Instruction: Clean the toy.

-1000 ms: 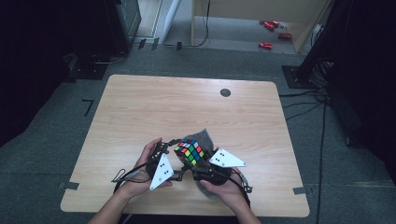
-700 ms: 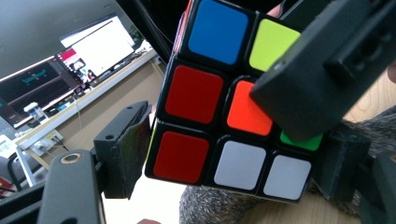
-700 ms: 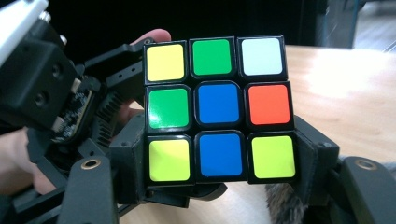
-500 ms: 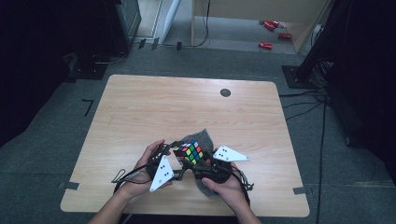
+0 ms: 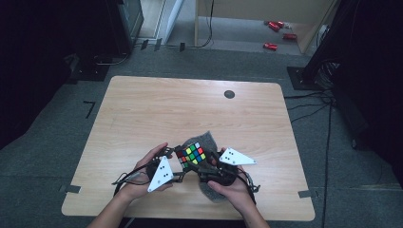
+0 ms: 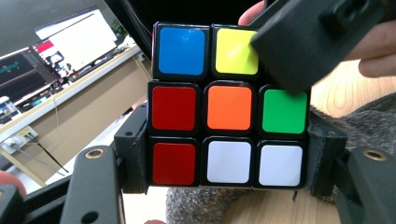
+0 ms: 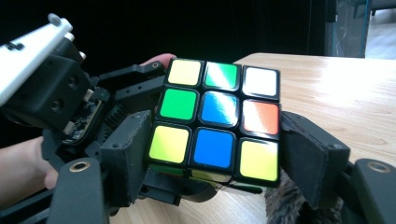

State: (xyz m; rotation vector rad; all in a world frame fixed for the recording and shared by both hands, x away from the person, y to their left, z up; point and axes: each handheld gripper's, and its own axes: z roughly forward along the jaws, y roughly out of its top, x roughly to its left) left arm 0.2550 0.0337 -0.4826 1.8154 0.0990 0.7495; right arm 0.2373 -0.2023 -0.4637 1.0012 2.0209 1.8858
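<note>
The table (image 5: pixel 142 109) fills the middle of the high view; the cube (image 5: pixel 191 154) sits toward its six o'clock edge, above the grey cloth (image 5: pixel 209 140), which spreads from the cube's one o'clock down to its five o'clock; the left gripper (image 5: pixel 177 157) lies at the cube's nine o'clock, its jaws on the cube's two sides; the right gripper (image 5: pixel 206 164) lies at the cube's four o'clock, one jaw on either side of the cube; a round grommet (image 5: pixel 229 94) lies on the table well apart at the cube's one o'clock; beyond the table's twelve o'clock edge, cans (image 5: pixel 271 46) lie on the floor.
</note>
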